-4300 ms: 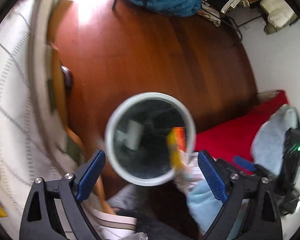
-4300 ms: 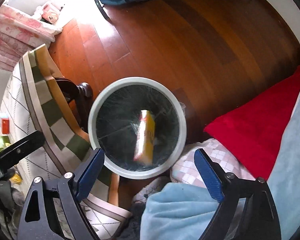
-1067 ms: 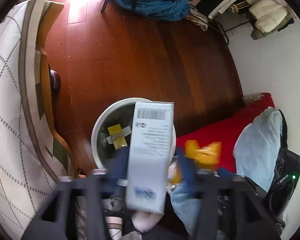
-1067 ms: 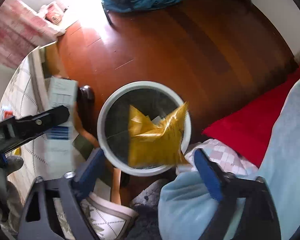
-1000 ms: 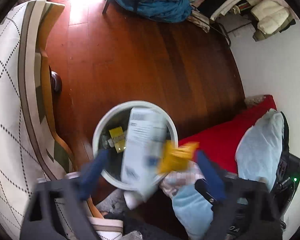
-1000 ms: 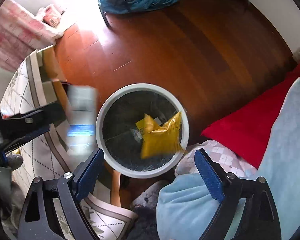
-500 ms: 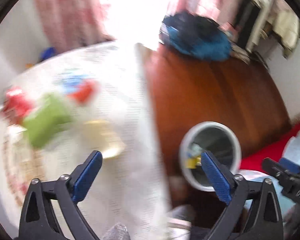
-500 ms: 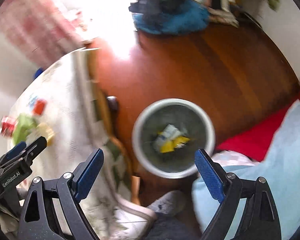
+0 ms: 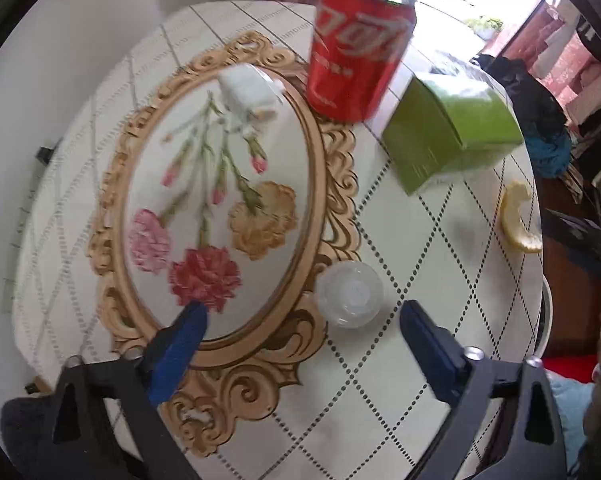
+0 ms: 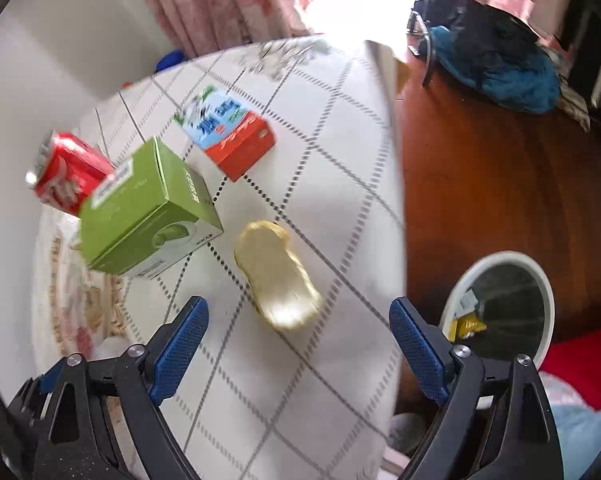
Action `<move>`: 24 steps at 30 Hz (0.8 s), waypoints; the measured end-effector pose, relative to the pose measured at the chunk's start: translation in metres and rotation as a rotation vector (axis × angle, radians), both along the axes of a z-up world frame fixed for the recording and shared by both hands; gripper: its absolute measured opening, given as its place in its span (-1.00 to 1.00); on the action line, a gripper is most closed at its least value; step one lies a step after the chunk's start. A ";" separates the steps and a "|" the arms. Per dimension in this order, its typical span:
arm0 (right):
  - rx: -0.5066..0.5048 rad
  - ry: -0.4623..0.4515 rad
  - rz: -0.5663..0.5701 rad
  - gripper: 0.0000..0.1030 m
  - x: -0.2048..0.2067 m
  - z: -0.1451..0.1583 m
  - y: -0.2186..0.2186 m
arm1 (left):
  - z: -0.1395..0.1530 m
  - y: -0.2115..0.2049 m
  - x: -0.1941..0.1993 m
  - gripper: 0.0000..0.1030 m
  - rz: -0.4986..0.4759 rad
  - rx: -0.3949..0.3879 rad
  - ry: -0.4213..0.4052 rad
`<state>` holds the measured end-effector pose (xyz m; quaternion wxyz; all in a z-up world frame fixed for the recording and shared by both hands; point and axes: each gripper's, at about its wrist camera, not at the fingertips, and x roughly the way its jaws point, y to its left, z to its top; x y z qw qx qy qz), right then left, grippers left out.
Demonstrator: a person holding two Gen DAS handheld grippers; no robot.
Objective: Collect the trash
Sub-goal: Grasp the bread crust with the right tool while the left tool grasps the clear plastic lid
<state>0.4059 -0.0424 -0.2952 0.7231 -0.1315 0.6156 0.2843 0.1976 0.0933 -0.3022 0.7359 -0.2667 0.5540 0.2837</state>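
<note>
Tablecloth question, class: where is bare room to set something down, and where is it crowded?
Free: the near diamond-patterned tablecloth between the open right gripper and the table edge, below the yellow peel. Crowded: the far side, where the red soda can, green box and blue-and-red carton cluster.

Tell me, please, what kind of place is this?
Most likely a lived-in room at home. A round table with a flowered cloth holds a cola can, a green box and other litter; a bin stands on a wood floor, with pink curtains behind.
</note>
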 end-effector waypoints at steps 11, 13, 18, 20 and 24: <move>0.033 -0.059 0.025 -0.31 -0.009 -0.024 0.024 | -0.008 -0.007 0.012 -0.30 -0.045 0.081 -0.020; 0.056 -0.045 0.013 -0.34 -0.011 -0.019 0.019 | 0.000 -0.008 0.014 -0.30 -0.049 0.104 -0.032; 0.131 -0.049 0.005 -0.34 -0.018 0.010 0.006 | 0.037 -0.014 0.017 -0.30 -0.071 0.167 -0.090; 0.167 -0.058 0.004 -0.34 -0.023 0.027 -0.002 | 0.057 -0.016 0.016 -0.30 -0.084 0.196 -0.113; 0.234 -0.077 -0.006 -0.34 -0.031 0.060 -0.017 | 0.090 -0.018 0.010 -0.30 -0.100 0.232 -0.170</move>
